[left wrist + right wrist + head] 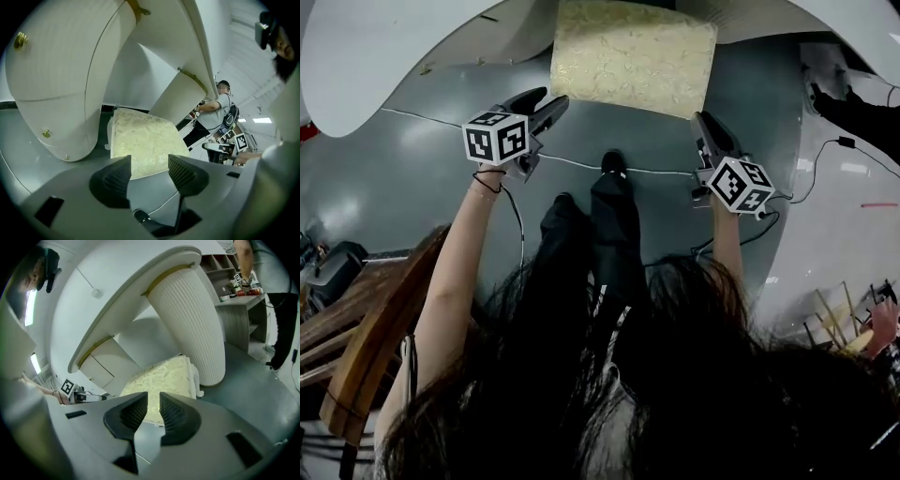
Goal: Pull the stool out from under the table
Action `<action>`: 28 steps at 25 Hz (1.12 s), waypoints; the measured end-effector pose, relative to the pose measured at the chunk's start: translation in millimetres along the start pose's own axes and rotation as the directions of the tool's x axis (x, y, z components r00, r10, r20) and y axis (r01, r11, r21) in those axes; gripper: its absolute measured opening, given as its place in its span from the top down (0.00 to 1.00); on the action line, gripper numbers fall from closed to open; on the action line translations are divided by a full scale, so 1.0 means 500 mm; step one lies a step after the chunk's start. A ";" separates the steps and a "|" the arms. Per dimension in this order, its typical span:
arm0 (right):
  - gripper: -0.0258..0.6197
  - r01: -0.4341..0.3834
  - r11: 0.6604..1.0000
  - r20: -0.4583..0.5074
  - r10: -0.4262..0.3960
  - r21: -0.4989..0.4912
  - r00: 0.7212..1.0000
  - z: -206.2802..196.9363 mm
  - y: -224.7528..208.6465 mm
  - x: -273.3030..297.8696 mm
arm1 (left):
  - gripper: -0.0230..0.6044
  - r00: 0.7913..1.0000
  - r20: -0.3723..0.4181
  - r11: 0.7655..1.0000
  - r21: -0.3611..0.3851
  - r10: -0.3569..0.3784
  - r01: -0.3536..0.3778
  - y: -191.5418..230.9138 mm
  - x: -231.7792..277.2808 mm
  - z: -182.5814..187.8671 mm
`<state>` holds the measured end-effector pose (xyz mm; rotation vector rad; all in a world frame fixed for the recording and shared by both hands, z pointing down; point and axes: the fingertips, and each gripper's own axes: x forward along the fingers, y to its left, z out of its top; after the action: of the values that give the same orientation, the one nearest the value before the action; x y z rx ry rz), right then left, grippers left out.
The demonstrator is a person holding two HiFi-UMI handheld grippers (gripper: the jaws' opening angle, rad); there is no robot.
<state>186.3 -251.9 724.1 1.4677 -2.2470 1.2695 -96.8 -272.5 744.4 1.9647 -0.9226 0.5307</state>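
Approach is the step in hand: neither gripper has hold of the stool [633,56] yet. Its pale yellow patterned cushion sits at the upper centre of the head view. Its far edge is tucked under the rim of the white desk [384,47], and its near edge shows over the grey floor [422,178].

The left gripper [546,105] hovers just short of the cushion's near left corner. Its jaws are spread part way, and the left gripper view shows only floor and the cushion's edge beyond them. The right gripper [705,122] hangs by the near right corner with its jaws drawn almost together and nothing in the slit between them. In the right gripper view the stool stands just beside the desk's ribbed pedestal [187,319].

Both forearms reach forward and down, about level with each other, one to each side of the person's dark-trousered legs. The marker cubes face up and the jaws point towards the stool.

The next move probably calls for the right jaws to part. Each gripper would then ease onto the cushion's near edge or a side and close on it before any pull back towards the person. An even draw from both sides should keep the stool from twisting against the pedestal.
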 end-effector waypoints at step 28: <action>0.55 -0.095 0.918 -0.129 0.156 0.385 0.979 -0.076 -0.134 0.131 | 0.40 0.993 -0.020 0.933 -0.344 -0.118 0.104 0.130 0.124 -0.038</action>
<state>196.9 -278.4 821.1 1.2872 -2.1045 1.8746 -108.1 -303.5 830.3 1.6717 -0.8122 0.3186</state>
